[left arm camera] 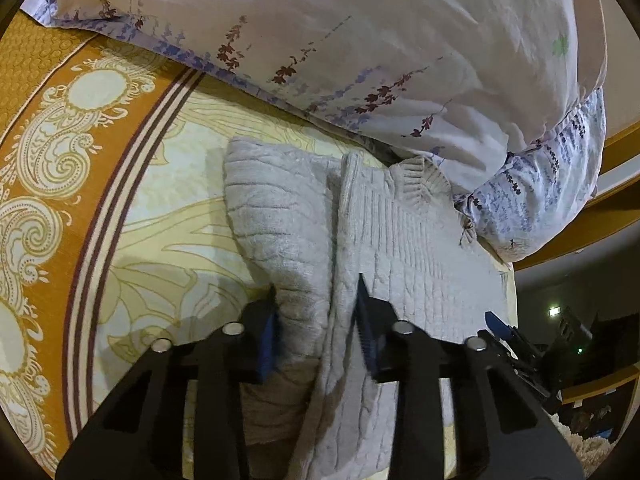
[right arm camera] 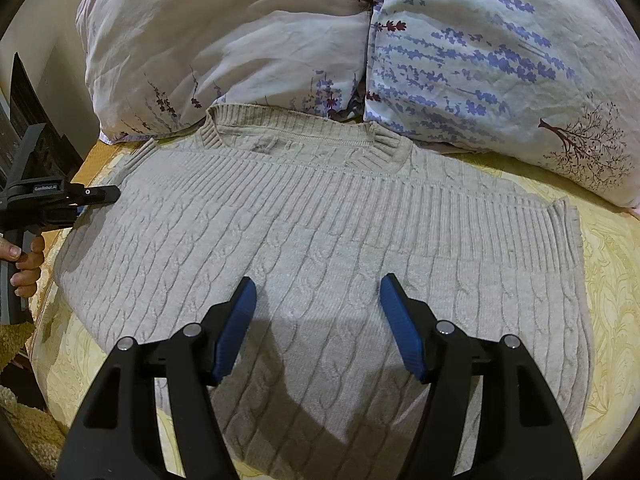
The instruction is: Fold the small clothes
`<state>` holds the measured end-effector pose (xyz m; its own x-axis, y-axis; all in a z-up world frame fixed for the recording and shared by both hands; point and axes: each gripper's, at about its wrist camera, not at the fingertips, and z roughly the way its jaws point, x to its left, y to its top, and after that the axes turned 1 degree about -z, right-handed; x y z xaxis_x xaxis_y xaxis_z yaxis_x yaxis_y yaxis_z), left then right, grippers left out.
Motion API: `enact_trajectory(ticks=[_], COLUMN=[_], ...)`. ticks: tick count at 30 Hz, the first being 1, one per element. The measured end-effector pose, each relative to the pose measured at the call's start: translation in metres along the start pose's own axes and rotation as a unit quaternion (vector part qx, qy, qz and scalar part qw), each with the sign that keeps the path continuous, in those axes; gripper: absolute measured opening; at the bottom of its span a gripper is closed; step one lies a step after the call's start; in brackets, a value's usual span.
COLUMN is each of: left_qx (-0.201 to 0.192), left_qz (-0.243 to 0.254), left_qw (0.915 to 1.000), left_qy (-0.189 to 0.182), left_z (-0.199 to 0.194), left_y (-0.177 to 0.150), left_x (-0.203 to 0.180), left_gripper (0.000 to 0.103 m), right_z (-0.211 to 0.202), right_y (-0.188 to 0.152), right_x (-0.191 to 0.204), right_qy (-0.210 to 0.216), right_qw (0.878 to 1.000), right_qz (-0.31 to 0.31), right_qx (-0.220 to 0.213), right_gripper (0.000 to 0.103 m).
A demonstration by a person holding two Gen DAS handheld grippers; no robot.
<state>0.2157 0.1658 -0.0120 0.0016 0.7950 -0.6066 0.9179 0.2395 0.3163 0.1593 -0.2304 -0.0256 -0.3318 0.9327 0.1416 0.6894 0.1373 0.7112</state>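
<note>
Patterned yellow bedspread. Floral pillows at far edge. Beige cable-knit sweater flat on the bedspread, collar touching pillows. Left gripper pinching sweater's bunched left edge. Right gripper spread above sweater's near middle.

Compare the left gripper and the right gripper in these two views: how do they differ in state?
The left gripper has a bunched fold of the sweater between its fingers; the right gripper has nothing between its own. The left jaws stand narrower; the right jaws stand wide, above flat knit. Both have blue pads and black frames.
</note>
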Motion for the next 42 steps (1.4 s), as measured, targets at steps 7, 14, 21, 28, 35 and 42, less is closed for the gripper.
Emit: enact_trajectory(ticks=[7, 14, 21, 28, 35, 42], left_qx=[-0.017, -0.038, -0.042, 0.005, 0.124, 0.038], left_qz=[-0.008, 0.000, 0.020, 0.062, 0.061, 0.071], left_qw=[0.9998, 0.9971, 0.9867, 0.9752, 0.9743, 0.9683], left_qy=[-0.011, -0.066, -0.156, -0.213, -0.178, -0.236], left_z=[-0.005, -0.018, -0.012, 0.037, 0.128, 0.067], left_y=[0.000, 0.005, 0.013, 0.001, -0.042, -0.038], left_x=[-0.013, -0.051, -0.124, -0.204, -0.236, -0.216], left_gripper=[0.024, 0.023, 0.022, 0.023, 0.031, 0.084], right_z=[0.000, 0.001, -0.014, -0.045, -0.064, -0.069], right_y=[-0.001, -0.003, -0.003, -0.012, -0.029, -0.029], right_x=[-0.001, -0.002, -0.011, -0.053, -0.104, -0.139], right_qy=[0.002, 0.003, 0.015, 0.016, 0.018, 0.139], right_qw=[1.000, 1.000, 0.999, 0.994, 0.977, 0.941], right_qz=[0.000, 0.002, 0.028, 0.104, 0.204, 0.302], right_qx=[0.000, -0.001, -0.011, -0.040, -0.053, -0.066], right_gripper=[0.065, 0.065, 0.065, 0.065, 0.065, 0.065])
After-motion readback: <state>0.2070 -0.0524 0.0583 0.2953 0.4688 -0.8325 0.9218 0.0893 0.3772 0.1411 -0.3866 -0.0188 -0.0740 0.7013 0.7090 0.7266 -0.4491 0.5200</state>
